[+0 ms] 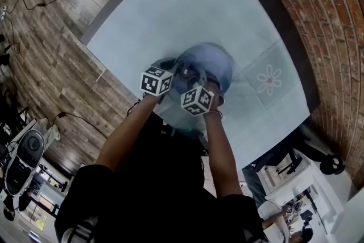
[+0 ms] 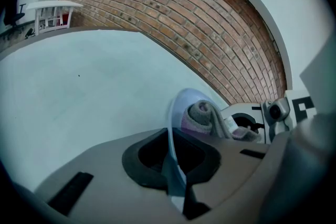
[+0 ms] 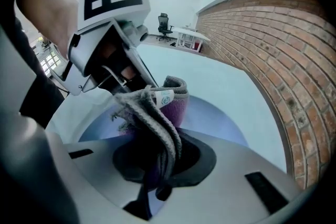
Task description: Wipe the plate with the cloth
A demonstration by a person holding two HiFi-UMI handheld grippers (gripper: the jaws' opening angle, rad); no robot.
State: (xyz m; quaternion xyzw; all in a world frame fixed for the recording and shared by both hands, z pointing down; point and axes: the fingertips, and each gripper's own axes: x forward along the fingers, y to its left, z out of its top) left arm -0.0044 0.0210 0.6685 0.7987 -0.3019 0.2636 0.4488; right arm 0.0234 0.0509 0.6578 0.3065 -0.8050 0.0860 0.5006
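Plate (image 1: 211, 62): pale blue, held up over the near part of the table and tipped on edge, not lying flat
Left gripper (image 2: 176, 168): jaws nearly together, pinching the plate's rim, which runs edge-on straight through the gap
Right gripper (image 3: 156, 168): jaws clamped on the cloth, right next to the left one; the two marker cubes sit close together in the head view
Cloth (image 3: 160, 110): grey knit with a purple side and a little white tag; the folds hang down through the jaws and the bunched end sits against the plate's face
Forearms (image 1: 222, 156): both bare, coming up from the bottom of the head view to the grippers
Table (image 1: 170, 8): plain light blue-green, under the whole lot
Flower (image 1: 269, 79): white daisy print on a squarish patch of the table, right of the plate and apart from it
Brick wall (image 1: 324, 20): red brick, runs along the table's far side
Floor (image 1: 45, 60): wood planks off to the left
Way back: office chair (image 3: 164, 21) and white desk (image 3: 191, 36), past the end of the table
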